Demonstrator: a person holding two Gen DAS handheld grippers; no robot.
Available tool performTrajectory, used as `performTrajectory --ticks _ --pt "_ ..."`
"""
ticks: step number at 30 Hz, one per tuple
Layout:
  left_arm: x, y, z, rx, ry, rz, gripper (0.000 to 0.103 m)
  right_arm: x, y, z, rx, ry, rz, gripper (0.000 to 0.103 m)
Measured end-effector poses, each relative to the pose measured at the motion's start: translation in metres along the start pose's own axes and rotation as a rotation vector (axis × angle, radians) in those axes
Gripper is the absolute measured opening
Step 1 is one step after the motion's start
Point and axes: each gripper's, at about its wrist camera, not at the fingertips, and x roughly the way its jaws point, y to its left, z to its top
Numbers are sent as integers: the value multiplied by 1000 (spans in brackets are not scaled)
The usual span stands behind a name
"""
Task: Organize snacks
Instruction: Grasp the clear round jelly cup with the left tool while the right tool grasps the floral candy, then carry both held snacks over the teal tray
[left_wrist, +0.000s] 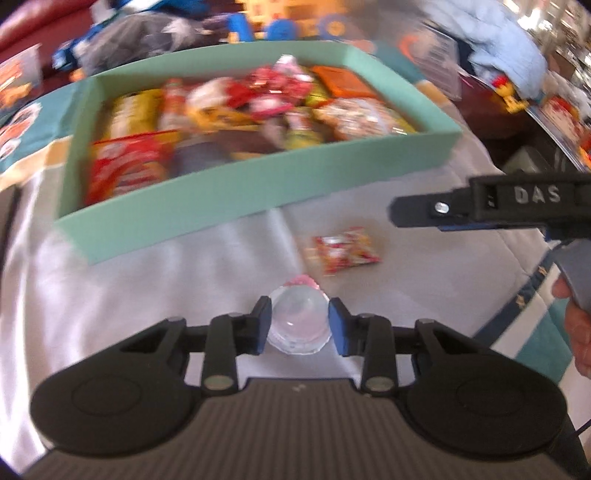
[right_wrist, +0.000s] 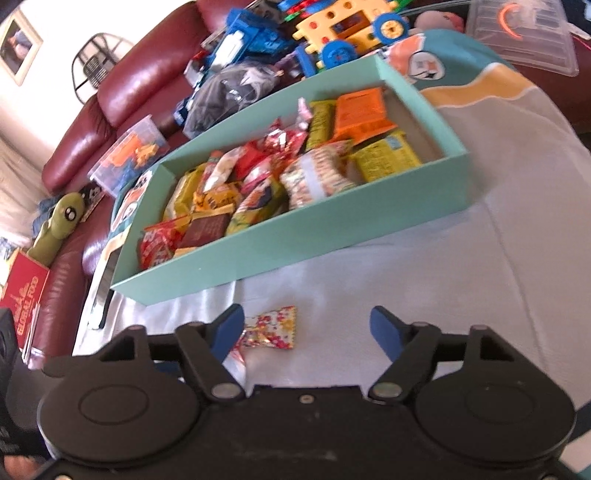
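Left gripper (left_wrist: 298, 325): pads bracketing clear jelly cup (left_wrist: 297, 321) on white cloth (left_wrist: 147, 280), contact unclear
Right gripper (right_wrist: 306, 332): hanging wide open, candy wrapper (right_wrist: 275, 326) lying between fingers, untouched
Teal box (right_wrist: 295, 236): sitting behind, snacks piled inside

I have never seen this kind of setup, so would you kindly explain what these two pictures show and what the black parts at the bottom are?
No robot here: a person holds a two-finger gripper in each hand, and each carries a camera looking along its fingers. The black parts are those grippers.

The left camera shows the left gripper with a small clear jelly cup between its blue pads; whether they press it yet is unclear. The right gripper enters from the side.

The right camera shows the right gripper, open, above a small candy packet on the white cloth. Behind stands a teal box full of snacks.
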Motion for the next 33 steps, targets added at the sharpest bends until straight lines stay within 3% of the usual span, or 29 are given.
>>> performTrajectory --ticks 4,8,10,17,21,23,24,28,33 --pt "-1 24 -2 -61 -2 41 38 15 19 9 -66 20 20 70" --pt "-2 42 -6 -126 -17 69 59 41 44 19 -173 53 41 63" --pt "-3 45 -8 -137 -23 77 63 53 53 21 -223 74 47 56" --pt "-6 58 -11 -174 -49 87 69 54 62 3 -302 169 66 51" --pt "-8 62 -14 -191 -62 90 72 44 64 -12 -307 171 42 51" --pt "-9 64 -15 -195 -64 93 75 39 69 -21 -351 149 -6 39" --pt "-9 64 -16 -197 -65 93 76 40 75 -25 -394 130 -58 27" --pt "-12 66 -21 -199 -66 95 78 41 85 -33 -496 93 -130 20" --pt "-12 62 -23 -167 -60 101 78 36 77 -32 -408 104 -97 20"
